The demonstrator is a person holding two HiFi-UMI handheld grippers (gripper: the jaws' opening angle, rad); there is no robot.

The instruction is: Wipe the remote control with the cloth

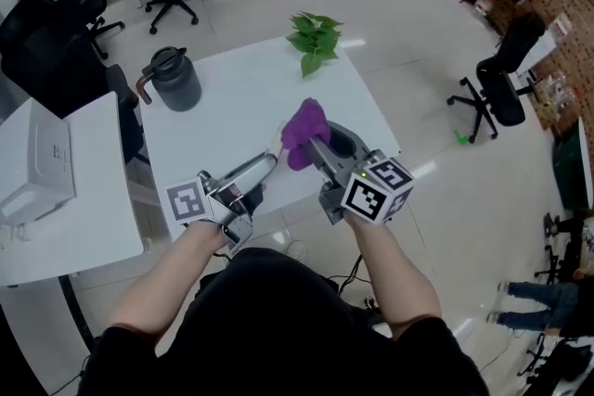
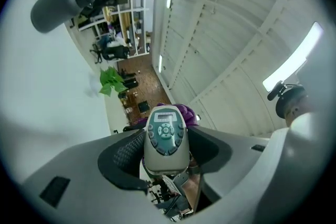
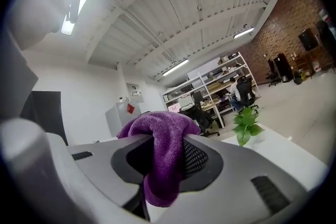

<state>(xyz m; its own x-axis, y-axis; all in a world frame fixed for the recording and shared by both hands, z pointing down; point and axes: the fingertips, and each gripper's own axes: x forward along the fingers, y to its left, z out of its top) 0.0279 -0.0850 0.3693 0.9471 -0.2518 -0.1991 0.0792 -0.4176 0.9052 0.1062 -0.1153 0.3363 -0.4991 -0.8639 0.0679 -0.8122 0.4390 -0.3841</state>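
Observation:
The grey remote control [image 2: 166, 139], with teal buttons and a small screen, stands lengthwise between the jaws of my left gripper [image 2: 166, 153], which is shut on it. Right behind its far end is the purple cloth [image 2: 187, 112]. In the right gripper view the cloth [image 3: 165, 155] hangs bunched between the jaws of my right gripper [image 3: 166, 160], shut on it. From the head view both grippers meet above the near edge of the white table [image 1: 232, 107]: the left gripper [image 1: 264, 170] points at the cloth [image 1: 304, 127] held by the right gripper [image 1: 314, 146]. The remote is mostly hidden there.
A dark grey jug [image 1: 174, 79] stands at the table's far left and a green plant [image 1: 314, 37] at its far edge. A second white table with a white box [image 1: 42, 162] is to the left. Office chairs [image 1: 497, 88] stand around on the floor.

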